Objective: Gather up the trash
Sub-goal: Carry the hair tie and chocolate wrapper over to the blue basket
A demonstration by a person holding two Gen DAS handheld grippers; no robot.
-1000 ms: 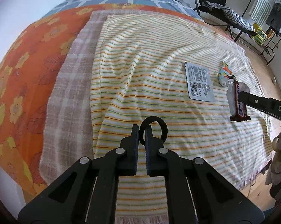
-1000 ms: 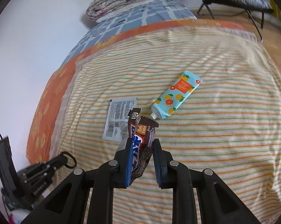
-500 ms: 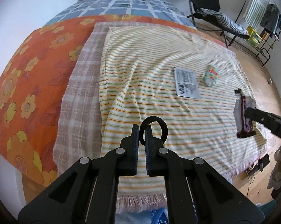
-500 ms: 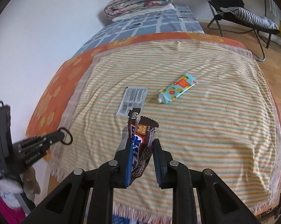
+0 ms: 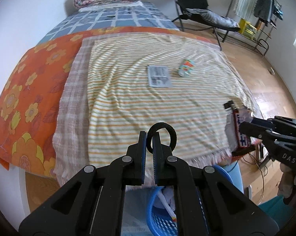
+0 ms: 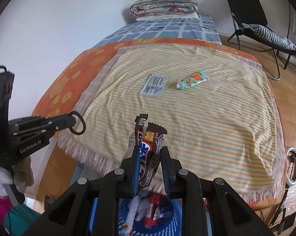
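Note:
My right gripper is shut on a brown and blue candy wrapper and holds it past the bed's near edge, above a blue mesh basket with trash in it. The wrapper also shows in the left wrist view, in my right gripper. My left gripper is shut on a black ring, over the basket. It also shows in the right wrist view. A grey flat packet and an orange-print tube lie on the striped blanket.
The bed carries a striped blanket over an orange floral cover, with folded bedding at its far end. A black folding chair stands on the wooden floor to the right. A white ring light stands by the bed's right side.
Both grippers have pulled back from the bed, past its near edge. The blue basket has come into view below them. The wrapper and the ring stay gripped.

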